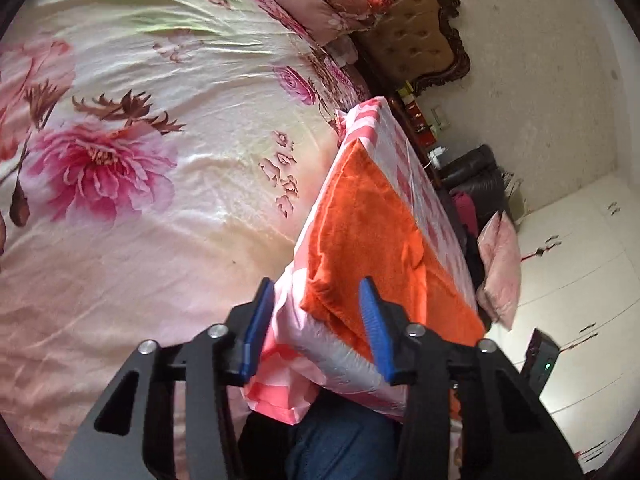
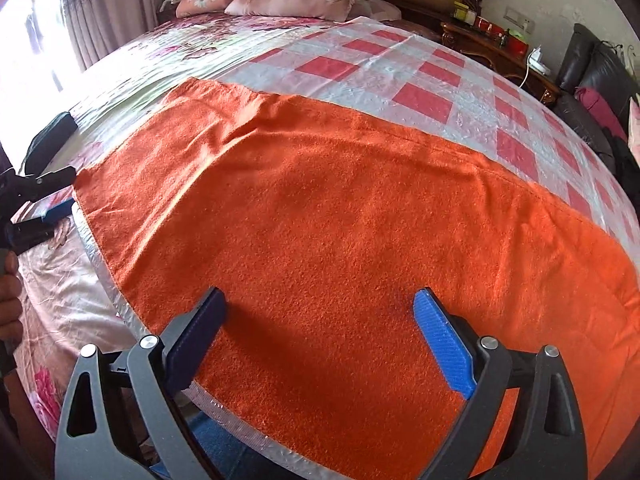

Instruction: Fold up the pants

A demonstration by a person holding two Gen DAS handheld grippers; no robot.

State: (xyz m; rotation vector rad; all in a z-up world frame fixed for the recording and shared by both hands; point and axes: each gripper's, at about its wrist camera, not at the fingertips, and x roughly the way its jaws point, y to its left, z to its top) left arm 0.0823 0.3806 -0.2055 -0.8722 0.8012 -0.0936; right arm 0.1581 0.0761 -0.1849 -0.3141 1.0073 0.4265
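Bedding comes first: a wide bed with a satin floral coverlet (image 1: 132, 152) fills the room, and on its near side lies a glossy pink-and-white checked plastic sheet (image 2: 400, 76), apparently spread over a flat board to give a firm, clean folding surface. On that sheet lies the fuzzy orange fleece garment (image 2: 320, 220), surely the pants, spread long and flat, one long edge running close along the sheet's near edge so both hands can reach it.

At the garment's narrow end, the left gripper (image 1: 316, 320) has its blue pads standing either side of the corner where orange cloth and checked sheet meet. The pads look apart rather than pressing, though the angle is poor, so I would call it unclenched around the corner, likely lining up a pinch on the hem. A person's hand (image 2: 10, 300) shows at the edge of the right wrist view.

The right gripper (image 2: 316, 336) hovers over the middle of the garment's near edge, fingers spread wide with nothing between them but the cloth below, probably ready to take the edge for a fold.
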